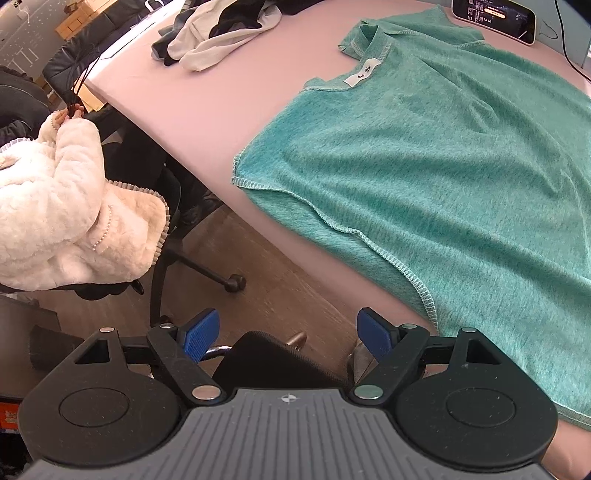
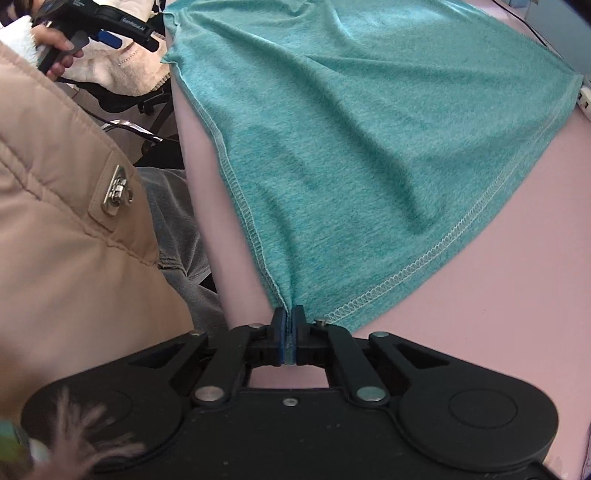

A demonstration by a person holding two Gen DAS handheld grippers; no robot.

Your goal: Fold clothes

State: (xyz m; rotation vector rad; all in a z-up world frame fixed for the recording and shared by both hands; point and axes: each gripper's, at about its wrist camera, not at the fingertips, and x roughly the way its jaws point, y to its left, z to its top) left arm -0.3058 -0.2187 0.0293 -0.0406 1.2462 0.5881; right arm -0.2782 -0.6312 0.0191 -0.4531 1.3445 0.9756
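A teal knit shirt [image 1: 436, 177] lies spread on the pink table [image 1: 192, 110], its collar and white label toward the far side. My left gripper [image 1: 288, 338] is open and empty, off the table's near edge beside the shirt's side hem. My right gripper [image 2: 289, 314] is shut on the bottom hem corner of the shirt [image 2: 351, 155], and the cloth fans out from the jaws across the table [image 2: 498, 295]. The left gripper also shows in the right wrist view [image 2: 110, 37], held in a hand at the far left.
A pile of grey, white and black clothes [image 1: 221, 33] lies at the table's far end. A phone [image 1: 495, 18] with a cable stands at the back right. A person in a white fleece jacket [image 1: 62, 206] sits on an office chair [image 1: 192, 258] at the left.
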